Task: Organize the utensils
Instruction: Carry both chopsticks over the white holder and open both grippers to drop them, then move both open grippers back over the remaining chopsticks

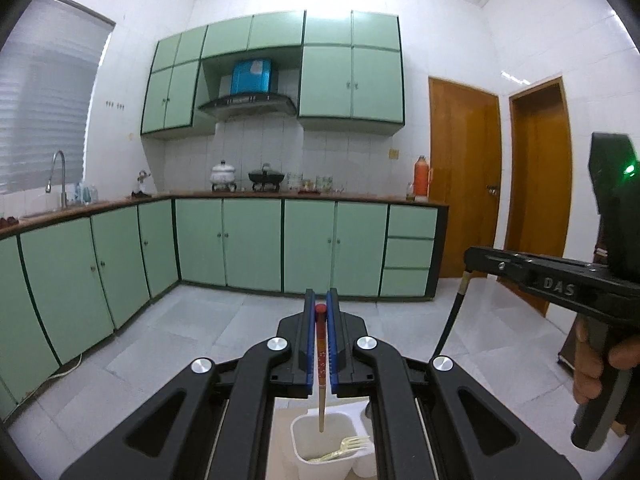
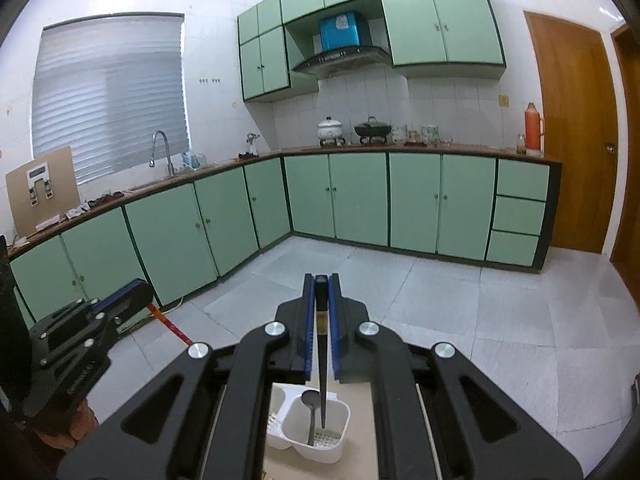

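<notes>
Holder (image 2: 340, 412), lower centre of both views: white, light plastic, likely tipping if knocked. Left gripper (image 1: 321, 310), centre frame, clamping a red-tipped chopstick (image 1: 321, 364) near its top, tip hanging over the compartment with a fork (image 1: 346, 450). Right gripper (image 2: 321, 280) pinching a black chopstick (image 2: 321, 360) beside a spoon (image 2: 310, 412). Both sticks stiff, thin, slippery; gripping near the thick end. Both grippers angling slightly downward.

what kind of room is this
A home kitchen, most likely: green cabinets run under an L-shaped counter, a sink faucet stands below the window, and pots sit beneath a range hood.
</notes>
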The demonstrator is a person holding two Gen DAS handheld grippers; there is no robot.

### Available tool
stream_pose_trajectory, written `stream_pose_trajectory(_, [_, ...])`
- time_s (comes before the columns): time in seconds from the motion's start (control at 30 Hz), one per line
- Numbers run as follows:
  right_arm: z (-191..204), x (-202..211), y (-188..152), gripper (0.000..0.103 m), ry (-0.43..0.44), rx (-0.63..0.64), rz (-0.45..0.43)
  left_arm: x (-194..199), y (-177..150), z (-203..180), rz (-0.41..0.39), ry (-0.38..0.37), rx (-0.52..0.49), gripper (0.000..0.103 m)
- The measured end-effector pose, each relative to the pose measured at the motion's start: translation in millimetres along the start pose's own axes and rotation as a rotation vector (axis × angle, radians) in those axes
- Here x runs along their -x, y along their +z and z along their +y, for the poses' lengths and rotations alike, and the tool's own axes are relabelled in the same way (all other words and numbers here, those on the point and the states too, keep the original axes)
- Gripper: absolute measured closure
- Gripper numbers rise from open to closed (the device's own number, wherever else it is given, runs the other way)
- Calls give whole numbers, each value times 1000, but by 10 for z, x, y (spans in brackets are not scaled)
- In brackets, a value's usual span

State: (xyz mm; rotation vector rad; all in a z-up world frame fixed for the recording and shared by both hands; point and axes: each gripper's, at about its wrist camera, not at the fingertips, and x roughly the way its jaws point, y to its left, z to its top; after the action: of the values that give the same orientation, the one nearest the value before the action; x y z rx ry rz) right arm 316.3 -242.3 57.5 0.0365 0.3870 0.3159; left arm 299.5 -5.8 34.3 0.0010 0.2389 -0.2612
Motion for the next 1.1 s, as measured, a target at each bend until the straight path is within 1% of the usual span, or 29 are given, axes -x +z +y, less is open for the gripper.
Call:
stream_pose_trajectory(0.17, [-41,-233,-227,97,12,-15,68,-253,-223,18,92,-7,3,98])
stream_pose_trajectory(0.27, [-28,-286,-326,95,5,-15,98,-283,-294,38,118,-3,4,96])
stream_pose_trajectory(0.33, [-26,-263,-381,91,-2,-16,98,-236,-306,33,119,-3,-1,89])
stream_pose_trajectory(0.37, [-27,-236,-397,84,-5,-19,94,-212,-299,39,114,-2,-3,83])
stream_pose_trajectory(0.4, [-31,-196,-411,79,-10,-25,87,-175,-293,39,109,-1,-5,79])
stream_pose_trajectory(0.43, [-37,-134,-412,70,-18,-32,72,-143,-282,39,105,1,-7,77])
stream_pose_trajectory(0.47, [-36,-87,-419,66,-22,-35,61,-76,-270,38,101,5,-7,74])
stream_pose_trajectory(0.53, [-42,51,-418,64,-33,-38,32,36,-251,49,94,9,2,72])
stream_pose_trajectory(0.6, [-44,227,-449,58,-47,-46,-1,159,-235,60,80,14,10,66])
stream_pose_trajectory(0.67, [-33,404,-507,50,-62,-56,-30,343,-246,60,64,18,16,60])
stream_pose_trajectory(0.7, [-18,530,-572,47,-67,-59,-47,409,-252,53,59,21,16,57])
stream_pose_trajectory(0.77, [25,756,-727,38,-84,-64,-79,581,-324,52,60,28,18,55])
stream_pose_trajectory(0.83, [38,923,-887,34,-96,-76,-96,760,-446,54,68,24,33,54])
stream_pose_trajectory(0.97, [89,1217,-1348,28,-122,-119,-91,1013,-724,53,104,34,50,50])
stream_pose_trajectory(1.1, [155,1406,-1749,26,-150,-145,-71,1234,-1067,55,142,69,54,49])
